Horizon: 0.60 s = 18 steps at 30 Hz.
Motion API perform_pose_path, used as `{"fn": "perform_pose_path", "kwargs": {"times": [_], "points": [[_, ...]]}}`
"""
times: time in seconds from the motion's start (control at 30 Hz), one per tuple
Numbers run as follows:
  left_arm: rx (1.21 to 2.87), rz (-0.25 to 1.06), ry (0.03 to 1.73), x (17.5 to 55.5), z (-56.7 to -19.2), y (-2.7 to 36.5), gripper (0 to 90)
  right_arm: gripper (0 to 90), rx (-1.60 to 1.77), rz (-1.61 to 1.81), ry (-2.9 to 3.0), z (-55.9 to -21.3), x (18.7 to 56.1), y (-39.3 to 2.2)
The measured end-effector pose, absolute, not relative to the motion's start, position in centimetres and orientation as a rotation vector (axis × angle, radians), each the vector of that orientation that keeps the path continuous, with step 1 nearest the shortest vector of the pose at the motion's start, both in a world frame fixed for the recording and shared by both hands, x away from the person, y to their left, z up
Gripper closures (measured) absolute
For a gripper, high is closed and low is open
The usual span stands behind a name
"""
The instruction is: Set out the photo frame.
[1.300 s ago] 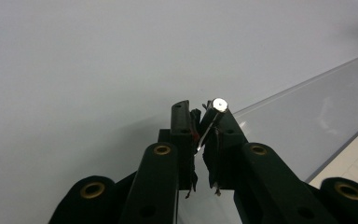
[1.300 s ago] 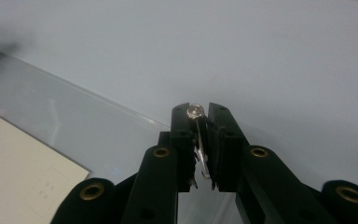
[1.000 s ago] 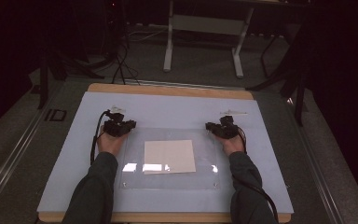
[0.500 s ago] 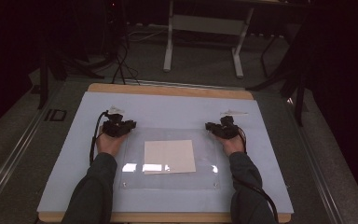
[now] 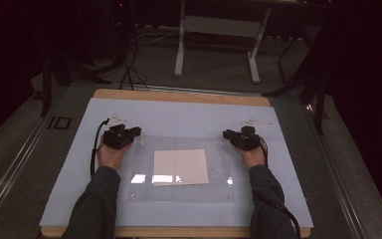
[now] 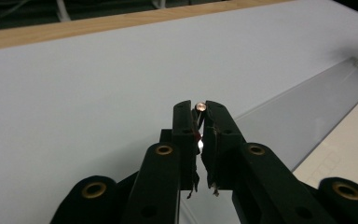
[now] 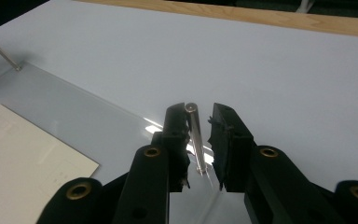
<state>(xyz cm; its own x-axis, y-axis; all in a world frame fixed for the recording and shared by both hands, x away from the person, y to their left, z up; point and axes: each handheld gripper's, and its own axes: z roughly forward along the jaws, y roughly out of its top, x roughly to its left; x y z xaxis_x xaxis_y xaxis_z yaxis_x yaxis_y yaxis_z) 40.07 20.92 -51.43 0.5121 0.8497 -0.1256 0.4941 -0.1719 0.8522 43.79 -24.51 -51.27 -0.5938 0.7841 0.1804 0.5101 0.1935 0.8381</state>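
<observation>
A clear plastic plate lies on a pale mat, with a cream paper sheet under it. Thin metal pins stand at the plate's two far corners. My left gripper is at the far left corner. In the left gripper view my left gripper is shut on a pin, whose round head shows between the tips. My right gripper is at the far right corner. In the right gripper view my right gripper is open, and a pin stands between the jaws, close to the left one.
The mat covers a wooden table, whose edge shows at the far side. The plate and paper lie to the right in the left gripper view. A white table frame and dark cables stand on the floor beyond.
</observation>
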Motion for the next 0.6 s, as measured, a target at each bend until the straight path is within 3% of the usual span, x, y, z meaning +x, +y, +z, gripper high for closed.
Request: {"fn": "perform_pose_path", "kwargs": {"times": [0.6], "points": [[1.815,0.505,1.096,40.00,-51.76,20.87,84.0,82.3,1.234,1.352,2.149,-51.47,43.79,-23.74]]}}
